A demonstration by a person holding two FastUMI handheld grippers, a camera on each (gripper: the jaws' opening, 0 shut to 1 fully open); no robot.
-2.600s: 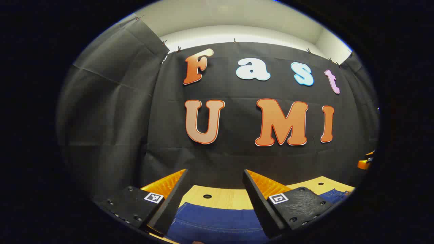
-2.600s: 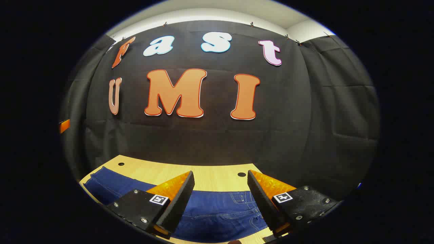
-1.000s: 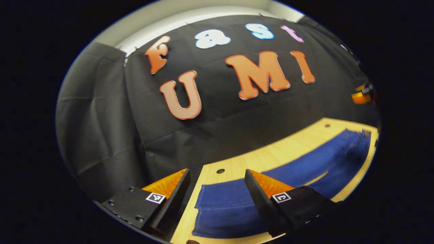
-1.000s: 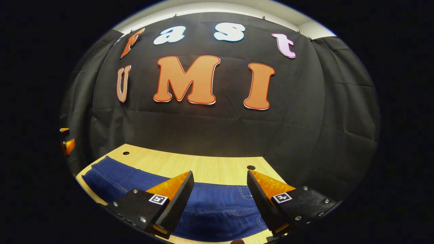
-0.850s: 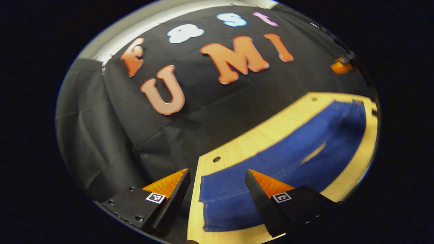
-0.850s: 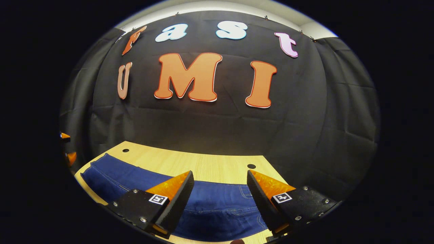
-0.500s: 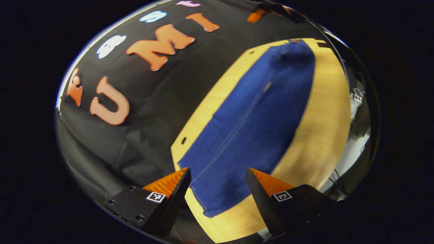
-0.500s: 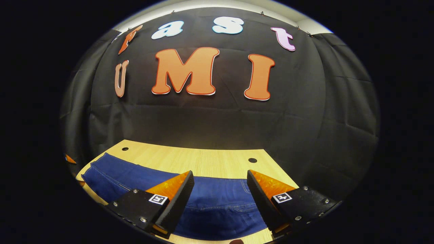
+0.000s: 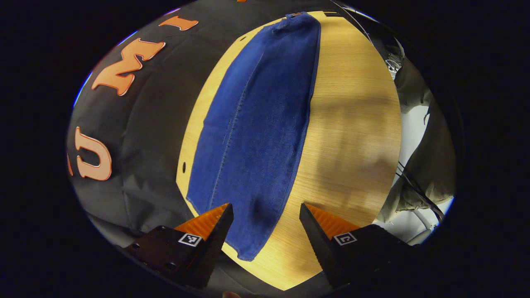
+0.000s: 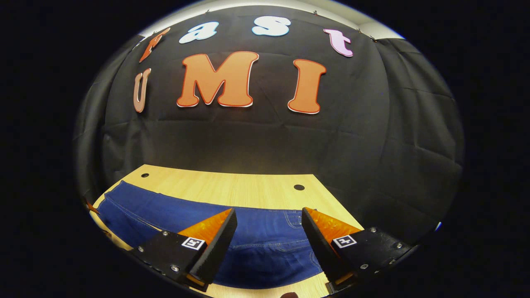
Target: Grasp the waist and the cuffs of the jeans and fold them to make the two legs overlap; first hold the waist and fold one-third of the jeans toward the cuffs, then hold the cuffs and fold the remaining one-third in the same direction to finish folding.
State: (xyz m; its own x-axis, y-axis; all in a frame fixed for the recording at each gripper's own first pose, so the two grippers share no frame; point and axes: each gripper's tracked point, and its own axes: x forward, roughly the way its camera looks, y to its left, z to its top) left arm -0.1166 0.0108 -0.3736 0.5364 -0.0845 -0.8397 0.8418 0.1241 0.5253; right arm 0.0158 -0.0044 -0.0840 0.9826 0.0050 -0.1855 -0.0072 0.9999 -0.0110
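Swung round, the left gripper [image 9: 265,225], jaws spread like the right gripper's [image 10: 269,227], faces dark-blue jeans [image 9: 256,124] lying flat.

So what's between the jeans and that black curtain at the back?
Only bare wooden table with two small holes, between the jeans and the black curtain, in the right gripper view.

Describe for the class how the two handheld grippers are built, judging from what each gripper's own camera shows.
Both look alike. The left gripper and the right gripper each have two wedge-shaped fingers tapering to a point, with ribbed inner faces. Each finger sits on a flat block fixed with small screws and bearing a square black-and-white coded tag. No cables or sleeves are visible on them.
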